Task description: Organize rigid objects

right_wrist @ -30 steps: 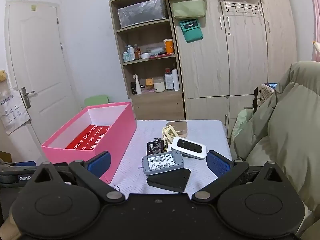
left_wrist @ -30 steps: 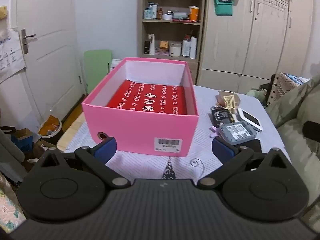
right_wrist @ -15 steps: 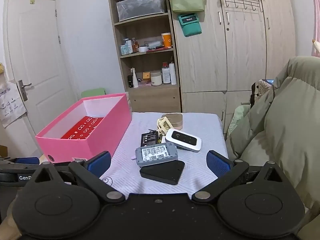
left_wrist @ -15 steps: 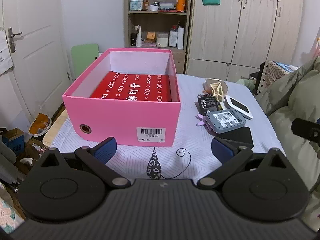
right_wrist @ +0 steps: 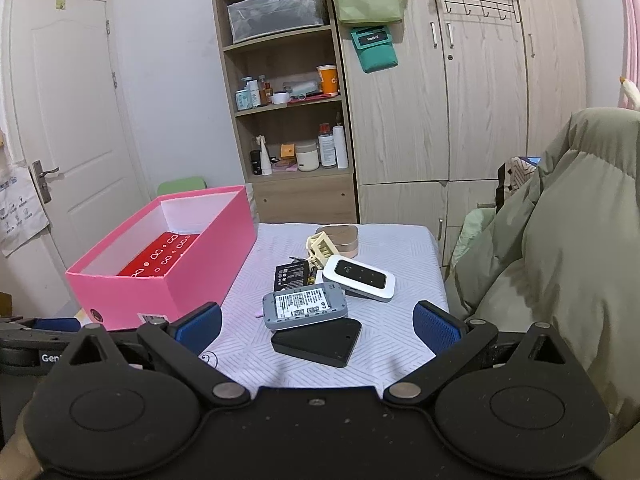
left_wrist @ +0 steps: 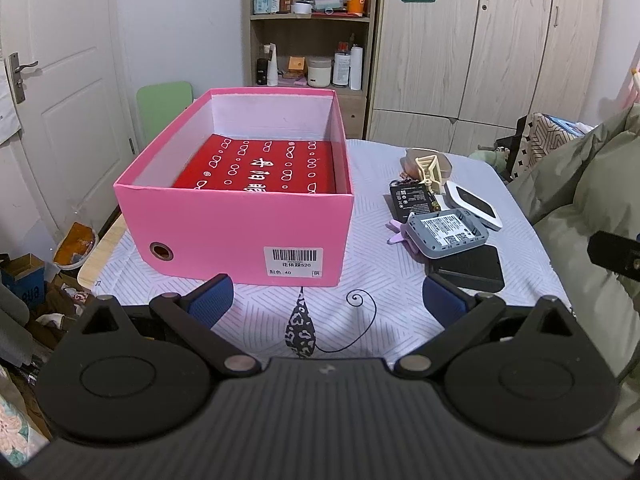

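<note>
An open pink box (left_wrist: 240, 232) (right_wrist: 168, 280) with a red patterned item on its floor stands on the left of the table. To its right lies a pile: a grey device (left_wrist: 446, 232) (right_wrist: 304, 305) on a black cover (left_wrist: 468, 268) (right_wrist: 318, 340), a white router (left_wrist: 474, 204) (right_wrist: 359, 278), a black battery (left_wrist: 410, 198) (right_wrist: 290, 274), a beige clip (left_wrist: 428, 168) (right_wrist: 320, 247) and a tan case (right_wrist: 340, 237). My left gripper (left_wrist: 325, 300) is open and empty, just before the box. My right gripper (right_wrist: 318, 322) is open and empty, around the black cover's near side in view.
The table has a white patterned cloth (left_wrist: 360, 320). A green padded coat (right_wrist: 560, 260) lies along the right edge. A shelf unit (right_wrist: 288, 120) and wardrobe (right_wrist: 460, 100) stand behind. Boxes and clutter (left_wrist: 24, 284) sit on the floor at left.
Both grippers have drawn back and risen a little, so the box and the pile look farther away. Both stay open and empty. No object has moved.
</note>
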The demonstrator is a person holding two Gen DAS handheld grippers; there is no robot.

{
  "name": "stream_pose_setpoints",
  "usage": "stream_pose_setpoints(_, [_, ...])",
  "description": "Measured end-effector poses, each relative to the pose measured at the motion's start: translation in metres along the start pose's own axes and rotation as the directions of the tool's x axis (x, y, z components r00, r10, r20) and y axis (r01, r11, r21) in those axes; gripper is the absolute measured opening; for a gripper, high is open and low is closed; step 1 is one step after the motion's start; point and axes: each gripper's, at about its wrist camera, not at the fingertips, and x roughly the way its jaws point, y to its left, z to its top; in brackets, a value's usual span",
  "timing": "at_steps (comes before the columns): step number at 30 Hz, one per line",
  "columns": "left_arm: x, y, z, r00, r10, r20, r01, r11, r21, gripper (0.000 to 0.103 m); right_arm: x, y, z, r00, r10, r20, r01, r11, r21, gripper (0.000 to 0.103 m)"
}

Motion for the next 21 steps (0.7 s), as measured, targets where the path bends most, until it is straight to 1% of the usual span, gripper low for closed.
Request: stream_pose_setpoints(21, [0.0017, -0.0007, -0.0005, 1.000, -0.003, -0.003, 0.003, 1.000, -0.002, 0.102, 0.0019, 0.0009, 0.0002, 1.000, -0.007, -0.005, 0.007, 1.000, -0.011, 0.103])
